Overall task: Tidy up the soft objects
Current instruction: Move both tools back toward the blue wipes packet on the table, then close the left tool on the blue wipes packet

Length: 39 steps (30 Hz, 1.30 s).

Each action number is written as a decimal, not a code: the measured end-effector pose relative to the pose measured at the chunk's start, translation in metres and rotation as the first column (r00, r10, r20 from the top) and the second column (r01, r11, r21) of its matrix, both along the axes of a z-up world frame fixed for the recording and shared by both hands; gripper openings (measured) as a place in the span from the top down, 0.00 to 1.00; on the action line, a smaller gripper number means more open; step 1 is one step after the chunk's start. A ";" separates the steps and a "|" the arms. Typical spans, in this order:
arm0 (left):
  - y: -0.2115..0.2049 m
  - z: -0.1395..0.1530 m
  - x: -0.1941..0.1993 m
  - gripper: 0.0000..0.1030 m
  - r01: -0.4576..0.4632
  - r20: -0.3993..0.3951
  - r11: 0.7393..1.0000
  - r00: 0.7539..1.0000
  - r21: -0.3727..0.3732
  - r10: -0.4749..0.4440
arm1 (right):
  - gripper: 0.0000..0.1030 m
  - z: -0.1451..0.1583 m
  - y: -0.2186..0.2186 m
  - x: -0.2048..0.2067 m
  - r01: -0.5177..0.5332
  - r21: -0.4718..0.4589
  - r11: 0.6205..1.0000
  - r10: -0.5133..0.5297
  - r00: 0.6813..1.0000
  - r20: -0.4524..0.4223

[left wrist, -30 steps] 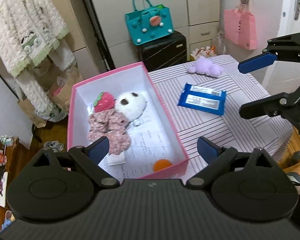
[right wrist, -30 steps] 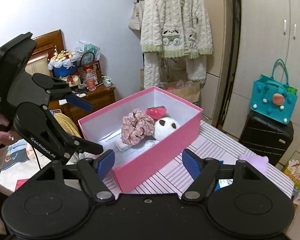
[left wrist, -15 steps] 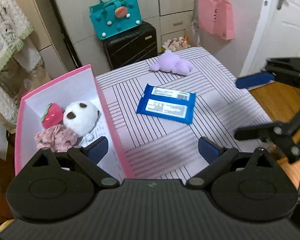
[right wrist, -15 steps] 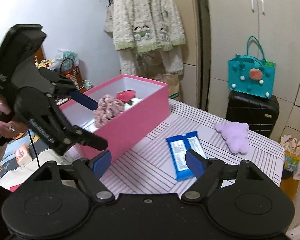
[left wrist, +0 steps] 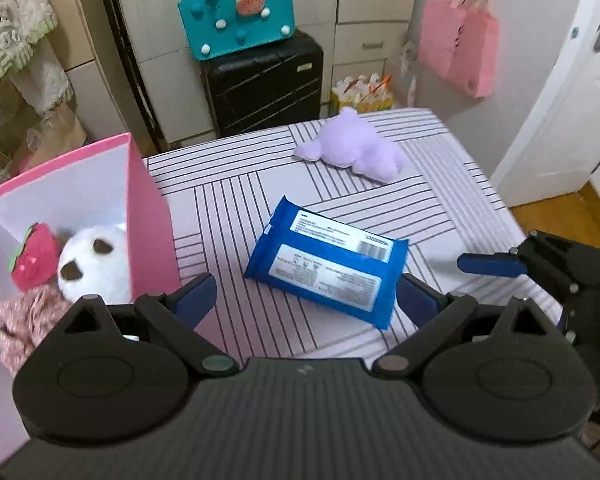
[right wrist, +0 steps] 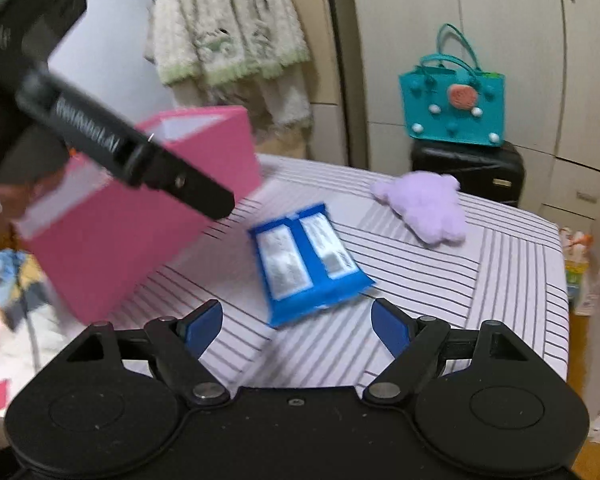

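Note:
A blue wipes pack lies mid-table on the striped cloth; it also shows in the right wrist view. A purple plush bear lies at the far edge, also visible in the right wrist view. The pink box on the left holds a strawberry plush, a white panda plush and a pink scrunchie. My left gripper is open and empty just short of the pack. My right gripper is open and empty, near the pack.
The striped table ends close behind the bear. A black suitcase with a teal bag stands beyond it. A pink bag hangs by the white door. A fleece robe hangs left.
Both grippers have swung right, away from the pink box and toward the blue pack and purple bear. Both stayed open and empty.

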State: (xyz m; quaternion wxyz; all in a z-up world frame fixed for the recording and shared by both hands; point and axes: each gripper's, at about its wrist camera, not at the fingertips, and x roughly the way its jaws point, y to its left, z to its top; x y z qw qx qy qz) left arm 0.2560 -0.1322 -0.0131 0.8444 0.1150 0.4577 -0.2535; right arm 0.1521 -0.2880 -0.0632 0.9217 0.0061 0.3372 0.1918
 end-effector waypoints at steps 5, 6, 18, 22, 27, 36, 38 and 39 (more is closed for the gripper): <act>-0.020 -0.013 0.025 0.07 0.007 -0.055 1.000 0.998 0.027 -0.006 | 0.17 -0.018 0.003 0.018 0.030 0.040 0.999 -0.029 0.999 -0.039; -0.022 -0.017 0.032 0.07 -0.009 -0.064 0.999 0.998 0.034 0.011 | 0.17 -0.021 0.004 0.022 0.034 0.051 0.998 -0.032 0.998 -0.046; -0.039 -0.062 0.081 0.19 0.000 -0.141 0.996 0.990 0.089 0.012 | 0.18 -0.045 0.035 0.032 0.083 -0.110 0.990 -0.083 0.997 0.011; -0.037 -0.067 0.088 0.23 -0.013 -0.169 0.998 0.985 0.060 0.023 | 0.24 -0.042 0.029 0.029 0.072 -0.129 0.989 -0.069 0.997 0.028; -0.033 -0.072 0.095 0.23 -0.032 -0.197 0.999 0.980 0.032 0.038 | 0.31 -0.037 0.012 0.026 0.090 -0.113 0.990 -0.087 0.996 0.034; -0.029 -0.078 0.096 0.23 -0.062 -0.282 0.998 0.958 -0.001 0.059 | 0.35 -0.034 -0.019 0.038 0.107 0.025 0.994 -0.107 0.994 -0.027; -0.030 -0.079 0.093 0.22 -0.066 -0.290 0.998 0.955 0.007 0.065 | 0.33 -0.038 -0.016 0.044 0.107 0.044 0.993 -0.105 0.993 -0.060; -0.031 -0.079 0.092 0.21 -0.060 -0.288 0.998 0.956 0.014 0.062 | 0.32 -0.040 -0.014 0.045 0.115 0.042 0.993 -0.112 0.992 -0.050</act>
